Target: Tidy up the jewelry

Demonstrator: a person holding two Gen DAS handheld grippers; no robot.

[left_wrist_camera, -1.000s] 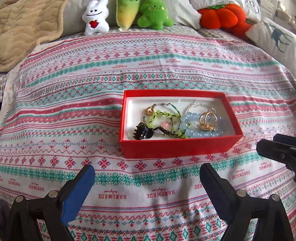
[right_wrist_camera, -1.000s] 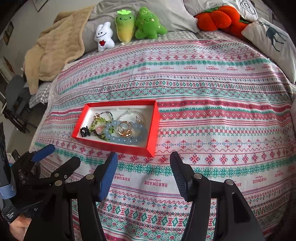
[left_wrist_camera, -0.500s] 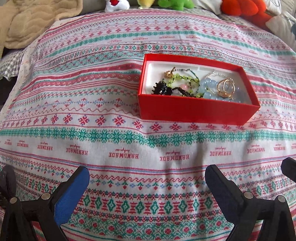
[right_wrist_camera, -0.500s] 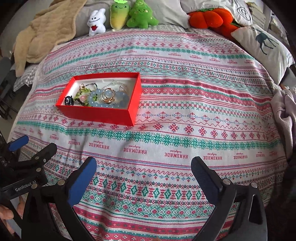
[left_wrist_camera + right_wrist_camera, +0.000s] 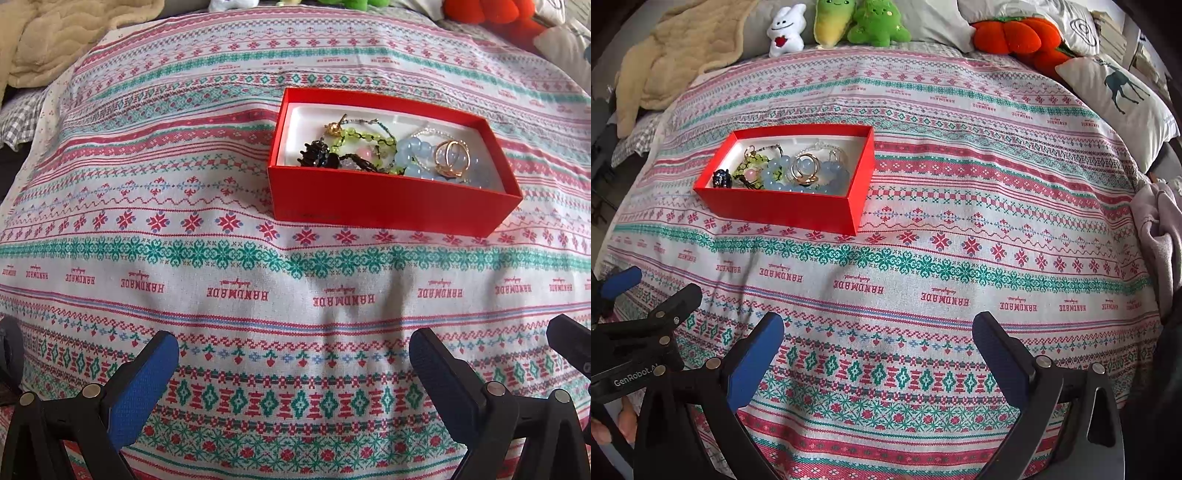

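1. Red jewelry box (image 5: 388, 206) sits on the patterned bedspread (image 5: 184, 184) at two o'clock of the left gripper (image 5: 293, 360), jewelry (image 5: 388, 155) piled inside
2. Left gripper gapes wide, empty
3. Right gripper (image 5: 877, 345) (box at eleven o'clock) has just spread wide, nothing between its pads

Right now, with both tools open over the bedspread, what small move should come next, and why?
Probably bring the left tool forward over the red box. Both it and the right tool are open and empty, short of the box, and the box lies nearer the left one. The jewelry, such as the gold ring, sits tangled inside, untouched.
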